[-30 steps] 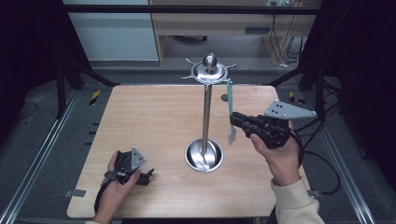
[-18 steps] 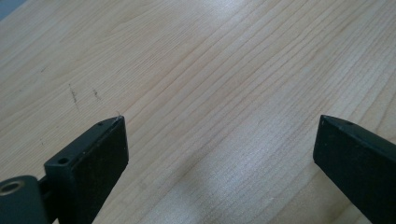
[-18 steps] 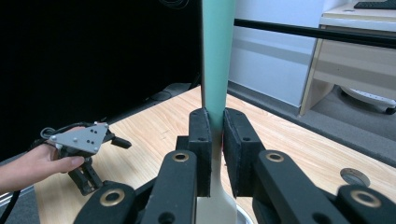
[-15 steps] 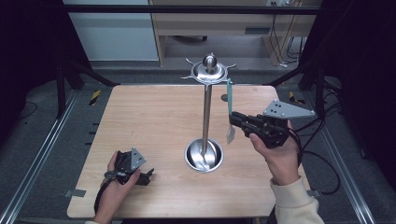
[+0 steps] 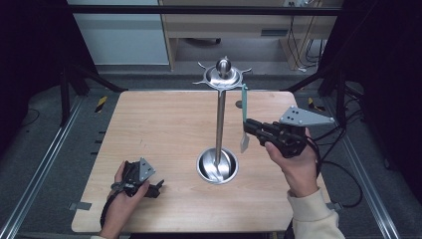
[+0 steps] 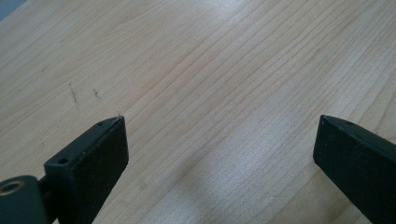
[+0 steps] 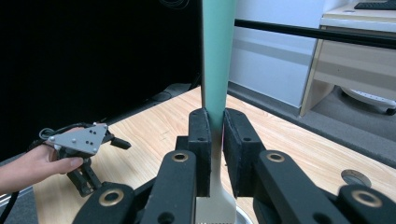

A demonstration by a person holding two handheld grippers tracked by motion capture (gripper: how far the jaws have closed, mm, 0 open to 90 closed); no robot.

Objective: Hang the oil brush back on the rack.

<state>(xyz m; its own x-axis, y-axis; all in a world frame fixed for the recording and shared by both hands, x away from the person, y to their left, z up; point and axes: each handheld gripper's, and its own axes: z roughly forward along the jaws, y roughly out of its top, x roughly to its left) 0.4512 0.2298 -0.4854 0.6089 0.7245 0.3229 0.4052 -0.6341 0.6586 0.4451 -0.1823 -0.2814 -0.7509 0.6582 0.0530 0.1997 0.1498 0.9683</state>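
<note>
R gripper (image 5: 250, 126) clamped on teal-handled utensil (image 5: 244, 107) hanging upright from rack (image 5: 222, 79) arm just above its jaws, so looks abt halfway, unhook/seat still left; L gripper (image 5: 158, 187) idle w/ jaws apart over bare table (image 6: 224, 70)

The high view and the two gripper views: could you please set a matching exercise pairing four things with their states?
Things:
1. left gripper
2. right gripper
3. green-handled utensil
4. metal stand

States:
A. upright in the middle of the table, round base on the wood
B. jaws wide apart, low over bare wood
C. hangs upright beside the stand's top
D. jaws shut on a handle

Pairs: 1-B, 2-D, 3-C, 4-A
</note>
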